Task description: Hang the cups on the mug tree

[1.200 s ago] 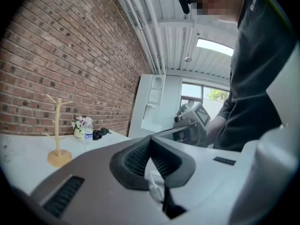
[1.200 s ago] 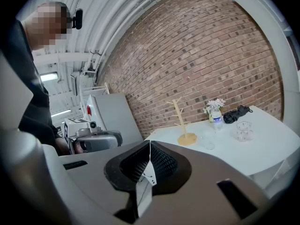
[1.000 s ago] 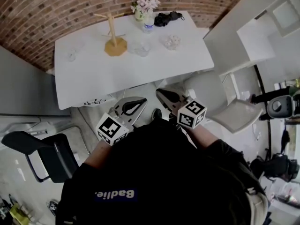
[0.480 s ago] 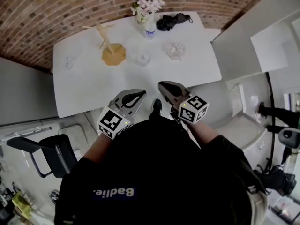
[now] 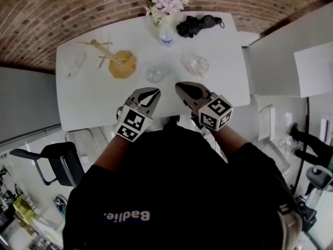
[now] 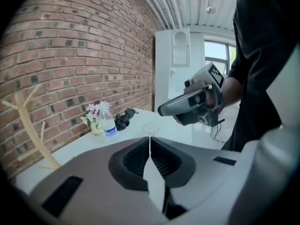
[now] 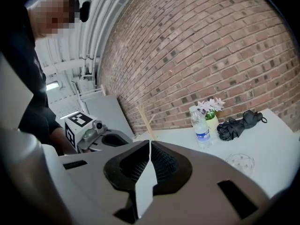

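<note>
Jaws on both grippers are sitting pressed together, gripping nothing. The left gripper [image 5: 153, 91] and right gripper [image 5: 180, 86] are hovering side by side over the near edge of the white table [image 5: 93, 100]. Beyond them a middle cup [image 5: 155, 74] and a right cup [image 5: 196, 65] are standing on the tabletop. The wooden mug tree [image 5: 121, 62] is standing further left, with a left cup [image 5: 73, 66] resting past it.

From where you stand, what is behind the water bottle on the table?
A vase of pink flowers, near the brick wall. From above, its blooms cover most of the vase.
</note>
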Demonstrator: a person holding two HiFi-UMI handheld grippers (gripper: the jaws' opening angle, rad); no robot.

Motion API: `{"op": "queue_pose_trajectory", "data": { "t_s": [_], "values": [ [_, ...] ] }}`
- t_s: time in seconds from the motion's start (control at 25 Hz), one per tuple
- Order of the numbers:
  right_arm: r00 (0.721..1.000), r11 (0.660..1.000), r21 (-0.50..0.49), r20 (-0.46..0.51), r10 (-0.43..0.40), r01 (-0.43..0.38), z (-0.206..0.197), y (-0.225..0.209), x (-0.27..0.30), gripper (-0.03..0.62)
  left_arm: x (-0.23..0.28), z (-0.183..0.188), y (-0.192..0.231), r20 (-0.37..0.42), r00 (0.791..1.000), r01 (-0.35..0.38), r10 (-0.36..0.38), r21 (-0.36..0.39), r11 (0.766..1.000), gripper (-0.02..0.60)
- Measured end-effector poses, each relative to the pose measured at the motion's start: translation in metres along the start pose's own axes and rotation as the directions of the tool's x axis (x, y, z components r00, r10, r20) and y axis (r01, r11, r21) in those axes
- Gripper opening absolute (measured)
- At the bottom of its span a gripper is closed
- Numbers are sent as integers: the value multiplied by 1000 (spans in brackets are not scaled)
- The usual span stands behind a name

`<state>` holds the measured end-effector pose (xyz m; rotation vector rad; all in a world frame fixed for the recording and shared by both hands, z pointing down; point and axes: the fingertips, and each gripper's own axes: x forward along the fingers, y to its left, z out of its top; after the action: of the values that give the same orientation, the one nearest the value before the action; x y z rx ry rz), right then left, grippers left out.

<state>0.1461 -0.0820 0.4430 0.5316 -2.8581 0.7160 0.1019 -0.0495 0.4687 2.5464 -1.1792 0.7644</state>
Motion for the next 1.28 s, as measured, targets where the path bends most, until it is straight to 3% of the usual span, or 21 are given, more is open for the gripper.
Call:
{"op": "queue_pose_trajectory", "data": {
  "t_s": [0.12, 0.2, 0.48, 0.84, 1.0, 1.28],
  "values": [
    [1000, 1000, -14, -27, -1, 1, -1, -12, 3, 32, 26, -21, 9, -98, 995, 12, -5, 72, 997, 11],
    [999, 1000, -17, -37, -14, 13, -1, -20, 4, 34, 43, -38, 16, -172, 985, 30, -10, 113, 993, 51],
    [996, 996, -19, -38, -83, 82, -3, -31, -1, 34, 78, -79, 28, -376, 927, 126, -13, 278, 952, 101],
    [986, 987, 0, -39, -159, 159, -14, -31, -11, 34, 101, -106, 35, -533, 846, 245, 16, 414, 877, 106],
    [982, 982, 10, -34, -186, 187, -15, -28, -13, 32, 107, -118, 34, -596, 803, 304, 16, 432, 849, 106],
    [976, 977, 10, -41, -214, 215, -24, -25, -18, 32, 115, -131, 36, -655, 755, 366, 29, 456, 811, 89]
  ]
}}
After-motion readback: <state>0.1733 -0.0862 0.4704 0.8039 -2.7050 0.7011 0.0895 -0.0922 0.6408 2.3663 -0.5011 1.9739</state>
